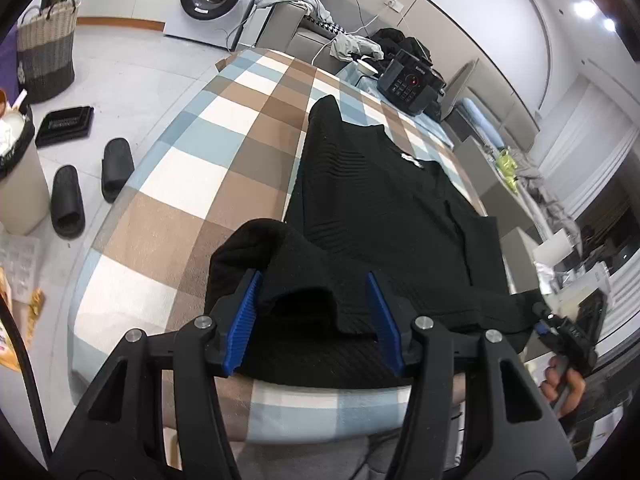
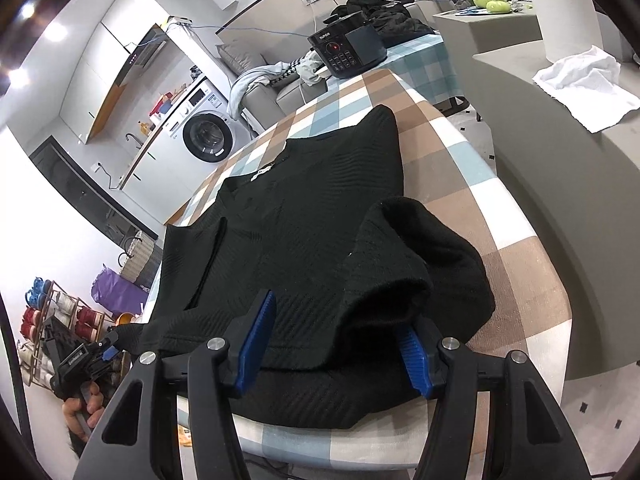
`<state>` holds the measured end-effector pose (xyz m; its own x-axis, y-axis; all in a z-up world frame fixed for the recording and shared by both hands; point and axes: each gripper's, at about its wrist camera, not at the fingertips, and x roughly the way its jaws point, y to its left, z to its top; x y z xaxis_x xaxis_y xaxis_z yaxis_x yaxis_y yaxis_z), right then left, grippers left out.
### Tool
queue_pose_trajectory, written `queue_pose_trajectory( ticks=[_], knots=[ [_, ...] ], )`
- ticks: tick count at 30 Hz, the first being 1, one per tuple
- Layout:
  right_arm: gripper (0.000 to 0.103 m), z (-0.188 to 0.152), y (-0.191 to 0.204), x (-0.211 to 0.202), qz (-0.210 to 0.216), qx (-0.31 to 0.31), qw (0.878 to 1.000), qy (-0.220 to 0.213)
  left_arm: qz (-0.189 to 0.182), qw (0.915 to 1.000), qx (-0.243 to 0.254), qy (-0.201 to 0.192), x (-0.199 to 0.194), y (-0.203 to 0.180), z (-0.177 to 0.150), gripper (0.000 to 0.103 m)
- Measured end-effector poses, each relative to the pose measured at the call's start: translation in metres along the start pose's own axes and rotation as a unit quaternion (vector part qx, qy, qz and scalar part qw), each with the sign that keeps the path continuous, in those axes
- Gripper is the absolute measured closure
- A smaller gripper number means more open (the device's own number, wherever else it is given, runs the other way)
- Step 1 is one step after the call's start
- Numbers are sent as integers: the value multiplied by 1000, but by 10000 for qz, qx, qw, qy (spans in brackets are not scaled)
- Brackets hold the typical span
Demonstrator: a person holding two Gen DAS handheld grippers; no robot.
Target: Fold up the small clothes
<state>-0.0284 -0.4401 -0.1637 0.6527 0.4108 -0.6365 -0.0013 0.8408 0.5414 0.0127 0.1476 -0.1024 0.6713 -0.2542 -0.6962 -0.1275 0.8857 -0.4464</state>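
A black knit sweater lies flat on the checked tablecloth, collar away from me; it also shows in the right wrist view. My left gripper is open, its blue pads on either side of a raised fold at the sweater's near left hem corner. My right gripper is open, its blue pads on either side of a raised fold at the near right hem corner. Each gripper shows small in the other's view: the right one, the left one.
A black pressure cooker stands at the table's far end. On the floor to the left are black slippers, a bin and a wicker basket. A grey cabinet with a white cloth stands to the right.
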Motion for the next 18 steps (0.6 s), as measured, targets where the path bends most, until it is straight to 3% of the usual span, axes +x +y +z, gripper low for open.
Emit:
queue_pose_trajectory(
  ticks=[4, 6, 7, 8, 9, 10, 11, 12, 18],
  knots=[
    [42, 0, -2, 1, 18, 100, 9999, -10, 94, 9994, -320, 83, 12, 10, 6, 59],
    [43, 1, -6, 2, 95, 303, 9995, -33, 234, 9986, -471, 65, 18, 14, 10, 80],
    [43, 2, -8, 1, 125, 394, 9991, -58, 293, 9980, -556, 61, 21, 17, 12, 84],
    [46, 2, -10, 2, 152, 508, 9986, -88, 275, 9977, -618, 38, 23, 19, 14, 88],
    [64, 2, -10, 3, 105, 558, 9983, -96, 219, 9970, -746, -18, 25, 22, 15, 94],
    [74, 3, -11, 4, 4, 572, 9983, -83, 182, 9965, -812, -38, 26, 23, 16, 95],
    [91, 3, -12, 5, -147, 568, 9982, -104, 149, 9962, -851, -72, 26, 24, 17, 96],
    [97, 3, -12, 4, -232, 572, 9979, -177, 141, 9960, -874, -132, 25, 23, 19, 97],
    [98, 29, -2, -17, -9, 393, 9972, -637, -114, 9956, -745, -547, 8, 8, 42, 97]
  ],
)
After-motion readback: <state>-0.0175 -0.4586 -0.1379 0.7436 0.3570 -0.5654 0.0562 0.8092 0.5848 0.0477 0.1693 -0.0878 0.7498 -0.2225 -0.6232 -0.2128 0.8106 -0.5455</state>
